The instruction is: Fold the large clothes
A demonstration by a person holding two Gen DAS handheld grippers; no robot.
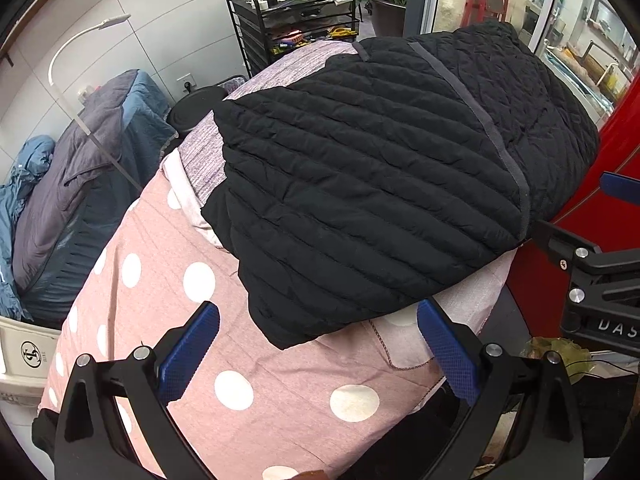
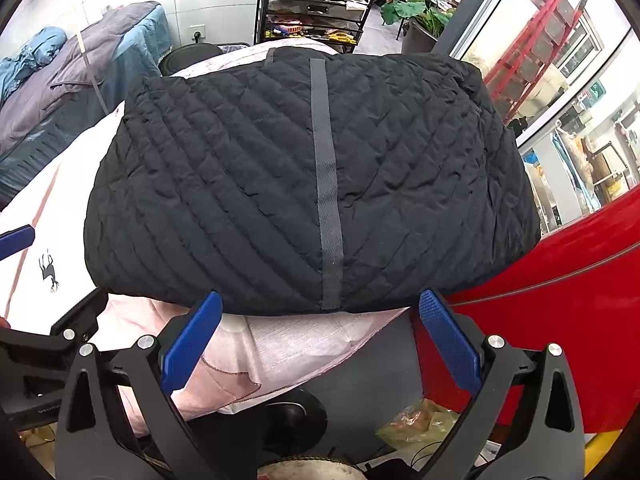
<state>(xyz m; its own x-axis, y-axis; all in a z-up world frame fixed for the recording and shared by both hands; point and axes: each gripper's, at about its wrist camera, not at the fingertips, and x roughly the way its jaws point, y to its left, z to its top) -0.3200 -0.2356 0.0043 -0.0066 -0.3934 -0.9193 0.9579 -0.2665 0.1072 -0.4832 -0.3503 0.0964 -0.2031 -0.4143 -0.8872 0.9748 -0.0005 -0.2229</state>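
A black quilted jacket (image 1: 380, 176) lies folded into a compact bundle on a table covered with pink polka-dot cloth (image 1: 224, 320). It fills the right wrist view (image 2: 248, 184), with a grey strap (image 2: 326, 184) running down its middle. My left gripper (image 1: 318, 320) is open and empty, just short of the jacket's near edge. My right gripper (image 2: 320, 308) is open and empty, its blue fingertips (image 2: 430, 304) at the jacket's front edge. The right gripper also shows at the right edge of the left wrist view (image 1: 618, 188).
A pale pink cloth (image 2: 304, 340) hangs off the table's edge under the jacket. A red panel (image 2: 560, 300) stands right of the table. A black shelf cart with bottles (image 1: 292, 20) stands behind. A bed with grey and blue bedding (image 1: 68, 184) is at left.
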